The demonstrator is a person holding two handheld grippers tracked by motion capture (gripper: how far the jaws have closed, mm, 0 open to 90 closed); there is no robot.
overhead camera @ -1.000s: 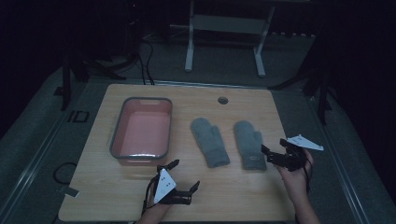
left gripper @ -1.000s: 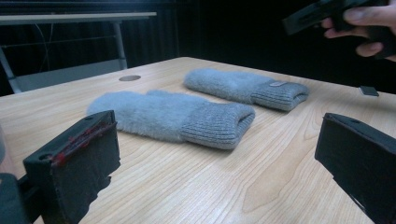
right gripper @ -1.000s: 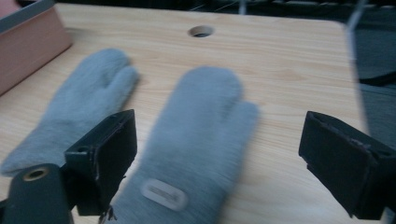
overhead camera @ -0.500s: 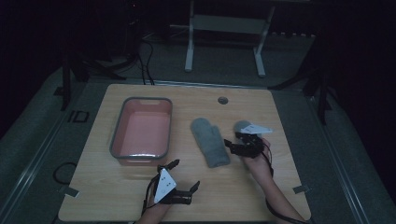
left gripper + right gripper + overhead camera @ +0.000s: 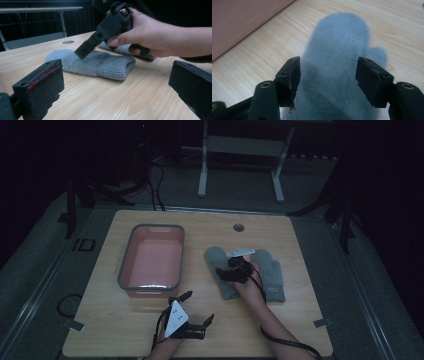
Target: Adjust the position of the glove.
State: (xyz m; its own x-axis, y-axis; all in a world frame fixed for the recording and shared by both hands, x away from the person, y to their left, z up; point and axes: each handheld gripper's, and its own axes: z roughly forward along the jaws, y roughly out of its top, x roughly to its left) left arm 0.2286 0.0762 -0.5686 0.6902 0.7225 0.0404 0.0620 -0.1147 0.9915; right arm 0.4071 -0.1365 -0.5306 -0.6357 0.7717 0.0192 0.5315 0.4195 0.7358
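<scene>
Wooden table carries two grey mittens, one pink tub.

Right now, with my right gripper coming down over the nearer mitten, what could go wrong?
1. The right gripper, whose jaws have just been closing, straddles the left mitten without pressing it yet; the pads could pinch only fluffy pile and slip off on lifting.
2. The second mitten lies close alongside, so a sideways drag might snag or shift it.
3. The pink tub stands near; a swing that way could knock its rim.
</scene>
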